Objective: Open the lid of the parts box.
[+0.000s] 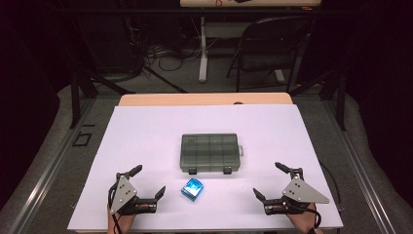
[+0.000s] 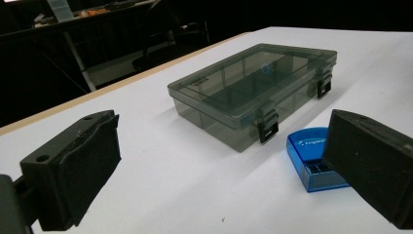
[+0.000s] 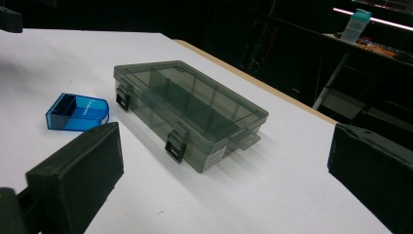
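Note:
A smoky grey compartment box (image 1: 210,152) lies shut in the middle of the white table (image 1: 146,131), its two black latches facing me. A small blue translucent case (image 1: 192,189) rests just in front of it. My left gripper (image 1: 148,181) sits low at the left, open and holding nothing, with the blue case (image 2: 311,161) partly behind its right jaw and the box (image 2: 253,87) ahead. My right gripper (image 1: 270,181) is at the lower right, open and holding nothing. From there the box (image 3: 187,109) lies ahead and the blue case (image 3: 75,113) to the left.
The table's wooden far edge (image 1: 204,99) borders dark floor with cables. A folding chair (image 1: 272,44) and a white table leg (image 1: 203,48) stand beyond. A second table with a bottle (image 3: 354,25) shows far off.

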Available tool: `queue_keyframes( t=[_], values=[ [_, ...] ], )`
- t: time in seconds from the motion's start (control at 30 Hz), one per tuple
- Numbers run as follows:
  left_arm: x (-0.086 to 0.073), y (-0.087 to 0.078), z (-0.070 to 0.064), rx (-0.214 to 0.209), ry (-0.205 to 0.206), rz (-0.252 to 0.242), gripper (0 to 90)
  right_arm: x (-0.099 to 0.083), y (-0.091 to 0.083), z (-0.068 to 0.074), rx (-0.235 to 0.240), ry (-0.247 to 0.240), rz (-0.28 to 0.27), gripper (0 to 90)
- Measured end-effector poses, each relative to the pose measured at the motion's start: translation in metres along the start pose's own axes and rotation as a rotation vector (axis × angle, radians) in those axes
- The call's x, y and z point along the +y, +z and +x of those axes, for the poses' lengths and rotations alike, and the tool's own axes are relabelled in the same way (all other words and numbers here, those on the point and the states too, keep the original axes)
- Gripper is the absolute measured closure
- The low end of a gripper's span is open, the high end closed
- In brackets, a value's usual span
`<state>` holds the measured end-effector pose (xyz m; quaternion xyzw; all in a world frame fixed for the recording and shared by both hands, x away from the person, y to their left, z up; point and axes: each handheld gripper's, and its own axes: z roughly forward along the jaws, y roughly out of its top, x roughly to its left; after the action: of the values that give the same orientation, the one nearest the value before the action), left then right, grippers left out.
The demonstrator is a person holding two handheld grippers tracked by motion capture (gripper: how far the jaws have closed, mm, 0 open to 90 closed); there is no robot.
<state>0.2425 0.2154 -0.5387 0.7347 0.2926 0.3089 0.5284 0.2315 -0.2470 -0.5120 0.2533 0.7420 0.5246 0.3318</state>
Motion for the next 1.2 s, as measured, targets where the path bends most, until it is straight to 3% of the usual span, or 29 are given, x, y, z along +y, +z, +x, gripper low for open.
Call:
queue_keyframes(
  t=[0.7, 0.93, 1.2],
  values=[
    [0.009, 0.016, 0.003, -0.026, 0.011, 0.022, 0.1, 0.006, 0.024, -0.001, 0.048, -0.003, 0.044, 0.0],
    [0.016, 0.022, 0.004, -0.080, -0.011, 0.075, 0.0, 0.008, 0.035, -0.004, 0.054, -0.010, 0.052, 0.0],
    [0.023, 0.033, 0.007, -0.100, 0.003, 0.078, 0.0, 0.013, 0.049, -0.008, 0.068, -0.010, 0.071, 0.0]
  ],
)
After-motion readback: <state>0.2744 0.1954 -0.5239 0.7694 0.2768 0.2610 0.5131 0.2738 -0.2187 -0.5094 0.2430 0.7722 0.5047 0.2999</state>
